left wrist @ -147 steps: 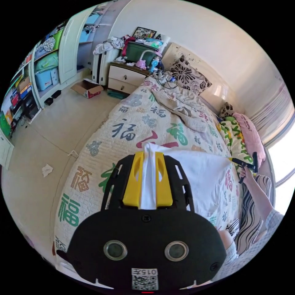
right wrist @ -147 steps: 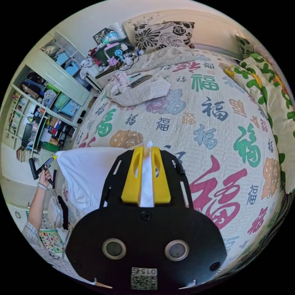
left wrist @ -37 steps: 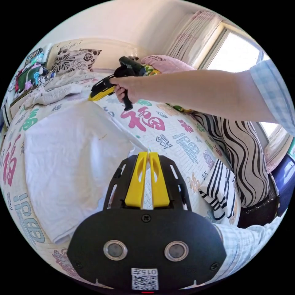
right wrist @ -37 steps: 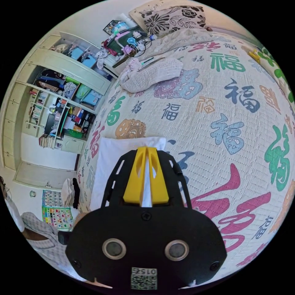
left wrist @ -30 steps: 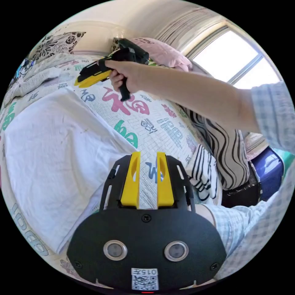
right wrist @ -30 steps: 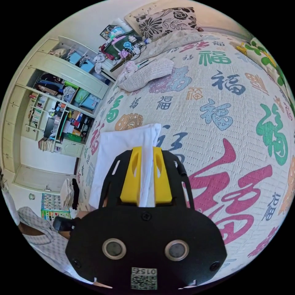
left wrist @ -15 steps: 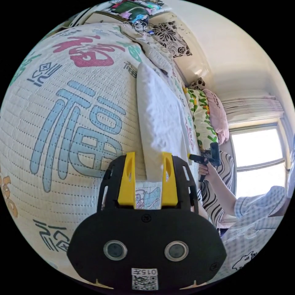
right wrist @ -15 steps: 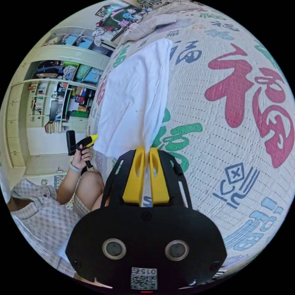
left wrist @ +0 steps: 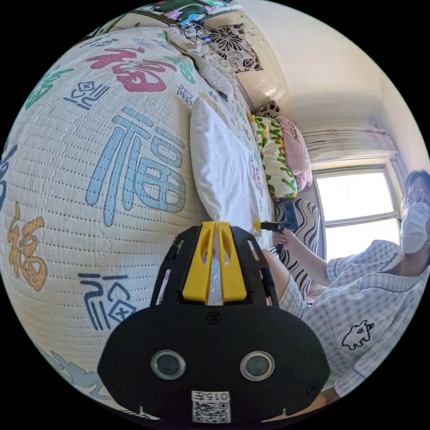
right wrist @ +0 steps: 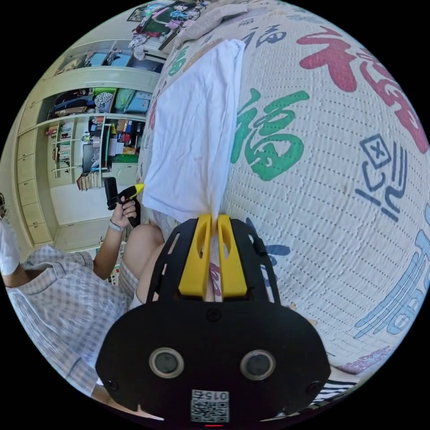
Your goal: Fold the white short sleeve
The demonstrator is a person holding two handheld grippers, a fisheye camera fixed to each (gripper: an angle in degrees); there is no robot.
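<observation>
The white shirt (left wrist: 224,170) lies folded flat on the bedspread (left wrist: 89,179) of the bed, near the bed's edge, with one narrow end toward the person.

Left hand-held gripper (left wrist: 216,228): in the left gripper view its yellow jaws stand nearly closed, tips almost meeting, and a thin strip of white cloth runs between them — the jaws pinch a corner of the shirt at its near end. In the right gripper view the same gripper (right wrist: 134,190) shows at the shirt's other near corner, held in the person's left hand (right wrist: 123,210). The forearm rises from the lap and the hand wraps the black pistol grip.

Right hand-held gripper (right wrist: 214,221): in the right gripper view the jaws are likewise drawn close, and a twisted point of the shirt (right wrist: 197,125) runs down into the gap between them. In the left gripper view this gripper (left wrist: 260,225) touches the shirt's corner, gripped by the right hand (left wrist: 283,236) with the arm stretched forward.

The person sits beside the bed in a checked shirt (left wrist: 358,304). A flowered pillow (left wrist: 233,47) lies at the far end of the bed, and shelves (right wrist: 85,148) stand across the room.
</observation>
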